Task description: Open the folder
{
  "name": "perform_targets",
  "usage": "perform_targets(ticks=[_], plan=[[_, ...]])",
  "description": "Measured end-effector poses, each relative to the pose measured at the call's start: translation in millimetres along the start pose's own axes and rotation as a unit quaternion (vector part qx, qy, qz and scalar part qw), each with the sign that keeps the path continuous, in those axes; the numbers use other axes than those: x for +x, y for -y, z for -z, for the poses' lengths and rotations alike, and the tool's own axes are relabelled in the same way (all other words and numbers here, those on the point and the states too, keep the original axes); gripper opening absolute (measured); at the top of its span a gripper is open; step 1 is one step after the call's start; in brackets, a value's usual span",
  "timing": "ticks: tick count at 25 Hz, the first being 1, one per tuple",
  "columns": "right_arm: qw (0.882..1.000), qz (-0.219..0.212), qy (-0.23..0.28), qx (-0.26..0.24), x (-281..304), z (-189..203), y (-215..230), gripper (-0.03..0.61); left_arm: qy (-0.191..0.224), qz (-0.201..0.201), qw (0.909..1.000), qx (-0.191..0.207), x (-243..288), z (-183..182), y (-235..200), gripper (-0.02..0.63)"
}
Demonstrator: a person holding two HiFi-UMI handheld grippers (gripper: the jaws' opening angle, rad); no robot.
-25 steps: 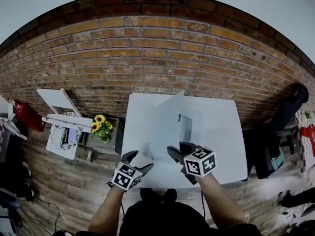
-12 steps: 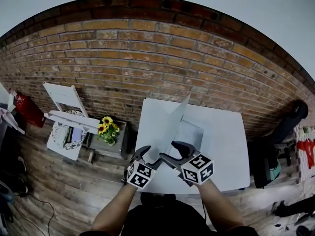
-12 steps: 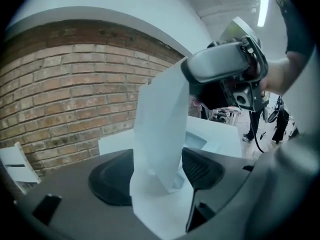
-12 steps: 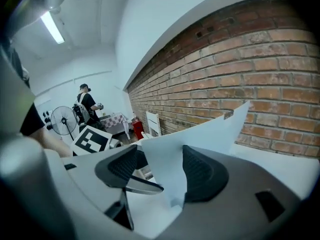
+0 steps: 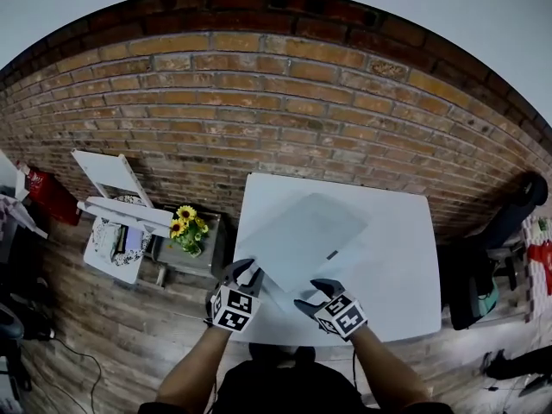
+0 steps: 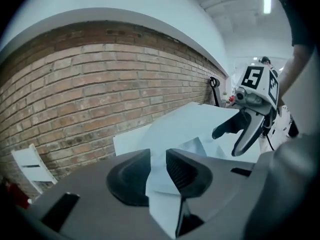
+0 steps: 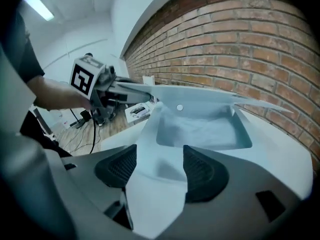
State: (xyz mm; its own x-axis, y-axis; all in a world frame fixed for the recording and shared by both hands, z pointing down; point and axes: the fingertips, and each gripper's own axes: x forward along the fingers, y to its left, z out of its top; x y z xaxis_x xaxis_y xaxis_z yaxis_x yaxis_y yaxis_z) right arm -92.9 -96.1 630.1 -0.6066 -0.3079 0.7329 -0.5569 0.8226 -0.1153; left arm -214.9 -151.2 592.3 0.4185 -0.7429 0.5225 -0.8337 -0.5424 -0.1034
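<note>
Plainly, the folder (image 5: 302,231) lies on the white surface (image 5: 397,274). It is pale and translucent, and in the head view its length runs from about 7 o'clock to 1 o'clock. Its cover is lifted off the lower leaf. The right gripper view shows this raised sheet hanging nearly level above the open pocket and reaching across to the left claw (image 5: 245,274).

That claw sits at the folder's 7 o'clock corner. In the left gripper view its jaws are closing, only a narrow gap apart, with the corner of the cover pinched between the ribbed pads.

The right claw (image 5: 309,293) is at roughly 5 o'clock from the folder, near the front edge of the surface. It is released: its jaws stand well apart, and the near part of the lower leaf runs between them with neither pad pressing on it. The two claws are near each other but not touching.

A brick wall (image 5: 276,102) stands at 12 o'clock behind the surface. At 9 o'clock from the surface, over the wooden floor (image 5: 112,335), are yellow flowers (image 5: 181,218), and a white chair (image 5: 108,175) is farther out the same way.
</note>
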Motion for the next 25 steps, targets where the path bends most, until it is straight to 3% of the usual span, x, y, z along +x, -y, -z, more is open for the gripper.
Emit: perform_targets(ticks=[6,9,13,17,25], plan=[[0.993,-0.014,-0.024,-0.112,41,-6,-28,0.353,-0.013,0.0,0.9972,0.073,9,-9,10,0.107],[0.986,-0.016,-0.07,-0.149,56,4,-34,0.371,-0.003,0.004,0.9953,0.097,13,-24,18,0.107],[0.973,0.007,-0.147,-0.18,57,39,-21,0.376,0.017,-0.004,0.9966,0.081,17,-45,20,0.106],[0.956,0.02,-0.194,-0.217,37,71,-3,0.334,0.019,-0.033,0.9975,0.058,21,-53,13,0.106],[0.938,-0.002,-0.234,-0.256,-25,138,22,0.325,-0.03,-0.13,0.9909,0.014,29,-34,-1,0.108]])
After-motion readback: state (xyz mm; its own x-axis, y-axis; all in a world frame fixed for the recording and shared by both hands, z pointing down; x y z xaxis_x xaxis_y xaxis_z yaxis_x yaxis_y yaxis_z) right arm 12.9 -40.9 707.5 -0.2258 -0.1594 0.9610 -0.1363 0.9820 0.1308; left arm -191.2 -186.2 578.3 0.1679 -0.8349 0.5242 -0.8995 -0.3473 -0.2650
